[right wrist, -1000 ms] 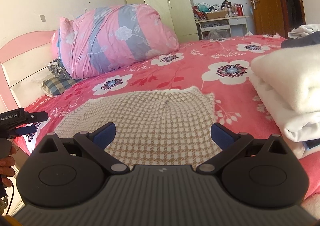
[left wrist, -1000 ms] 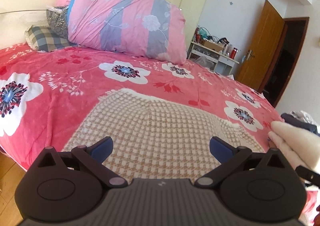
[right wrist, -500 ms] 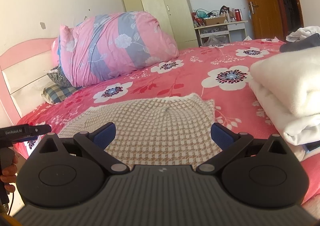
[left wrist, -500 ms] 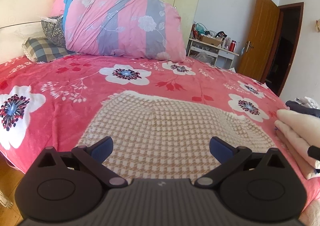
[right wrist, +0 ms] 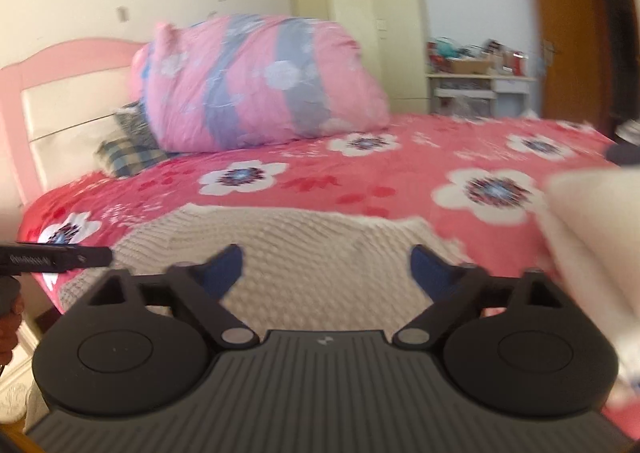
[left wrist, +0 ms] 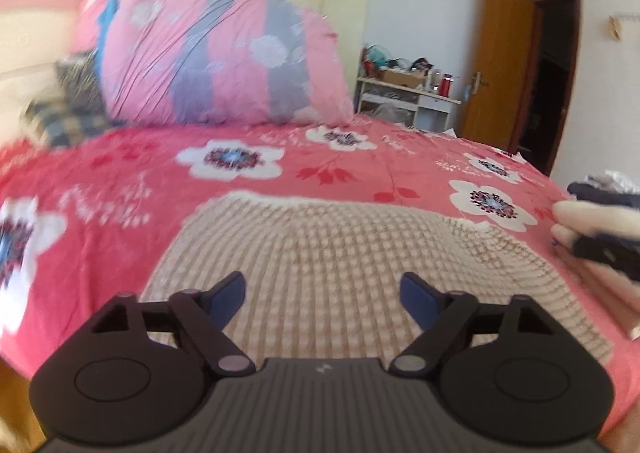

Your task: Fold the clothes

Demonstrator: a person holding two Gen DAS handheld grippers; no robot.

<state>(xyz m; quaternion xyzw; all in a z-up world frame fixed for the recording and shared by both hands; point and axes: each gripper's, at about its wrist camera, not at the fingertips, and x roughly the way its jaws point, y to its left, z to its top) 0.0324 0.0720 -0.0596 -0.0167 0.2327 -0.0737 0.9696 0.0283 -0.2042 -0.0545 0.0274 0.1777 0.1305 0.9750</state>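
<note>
A beige-and-white checked knitted garment [left wrist: 352, 273] lies flat on the near part of the red floral bedspread [left wrist: 120, 181], and both cameras look across it toward the far wall. The left gripper [left wrist: 322, 295] hangs over the garment's near edge with its blue-padded jaws closing, a wide gap left between them and nothing pressed in it but the knit showing below. The right gripper [right wrist: 326, 269] is the same: jaws closing, well apart, no cloth pinched. Only the left wrist view shows the open brown wooden door [left wrist: 504, 65] and dark doorway clearly, with the other gripper's black tip at its right edge before a folded cream blanket [left wrist: 592, 213]. Only the right wrist view shows the pink-and-cream headboard [right wrist: 60, 93] on the left, and a person's hand [right wrist: 10, 313] gripping the other gripper's handle at the near left. Both show the rolled pink-and-grey striped quilt [right wrist: 256, 85], the pale yellow wardrobe [right wrist: 360, 21] and the cluttered white desk [left wrist: 408, 101]; what is on it is too blurred to tell.
</note>
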